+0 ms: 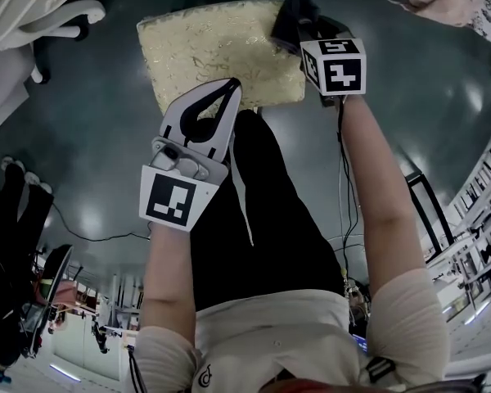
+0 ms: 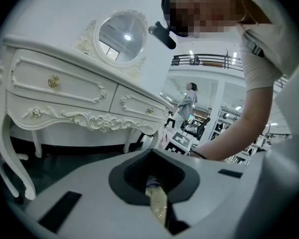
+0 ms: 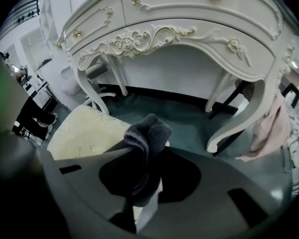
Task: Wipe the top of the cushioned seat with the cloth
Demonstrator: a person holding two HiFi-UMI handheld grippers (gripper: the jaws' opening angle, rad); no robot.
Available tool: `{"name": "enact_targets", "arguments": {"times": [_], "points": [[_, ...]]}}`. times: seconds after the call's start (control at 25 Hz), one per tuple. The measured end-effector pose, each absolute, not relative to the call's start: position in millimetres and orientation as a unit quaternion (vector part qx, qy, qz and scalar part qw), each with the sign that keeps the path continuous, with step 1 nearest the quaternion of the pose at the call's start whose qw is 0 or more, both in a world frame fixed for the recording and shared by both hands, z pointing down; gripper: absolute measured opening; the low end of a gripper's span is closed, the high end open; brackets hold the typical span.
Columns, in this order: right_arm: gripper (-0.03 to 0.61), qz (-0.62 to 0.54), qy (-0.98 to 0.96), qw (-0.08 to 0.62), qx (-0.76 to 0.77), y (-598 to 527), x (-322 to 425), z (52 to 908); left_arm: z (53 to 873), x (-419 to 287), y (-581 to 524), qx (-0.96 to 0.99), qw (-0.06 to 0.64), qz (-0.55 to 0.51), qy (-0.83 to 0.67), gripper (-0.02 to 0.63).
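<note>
Cloth: a dark cloth [image 3: 148,131] is bunching up in a thick folded wad and sticking out past the tips of the right gripper [image 3: 139,156], hanging over the right edge of the seat [image 1: 221,47].
Right gripper: its jaws are pinching the cloth by its lower folds, so the rounded wad is facing outward.
Left gripper: the left gripper [image 1: 231,88] is hovering over the near edge of the seat with its jaws together and nothing between them.
Seat: the pale yellow cushion with a leafy pattern is sitting on the dark floor [image 1: 98,162] in front of a white dressing table [image 3: 189,14].
Contact: whether the cloth is touching the cushion is not showing clearly in any view.
Cloth handling: it is looking soft, light and limp; a pinch across the folds, as now, is probably keeping a padded face free for wiping.
Seat handling: the cushion is probably giving way under pressure, and the woven cover may be dragging on the cloth, so light flat strokes seem wise.
Risk: a shallow pinch could be letting the wad slide out during a stroke.
</note>
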State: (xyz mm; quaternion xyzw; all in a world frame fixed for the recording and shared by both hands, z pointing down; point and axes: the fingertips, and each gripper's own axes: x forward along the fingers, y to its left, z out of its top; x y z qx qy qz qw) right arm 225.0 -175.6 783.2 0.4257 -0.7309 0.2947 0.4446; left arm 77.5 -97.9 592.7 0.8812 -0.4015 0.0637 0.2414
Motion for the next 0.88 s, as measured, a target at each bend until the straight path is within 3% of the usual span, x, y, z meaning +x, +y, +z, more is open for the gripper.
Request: {"name": "enact_targets", "arguments": {"times": [0.28,0.88], "points": [[0.077,0.295,-0.732,0.440,0.429,-166,218,758,577,76,-88,0.886,0.242,0.063,-0.391,0.012],[0.077,0.313,-0.792,0.408,0.328,-99,24,739,569,-48,-52,0.854,0.244,0.068,-0.454,0.012]]}}
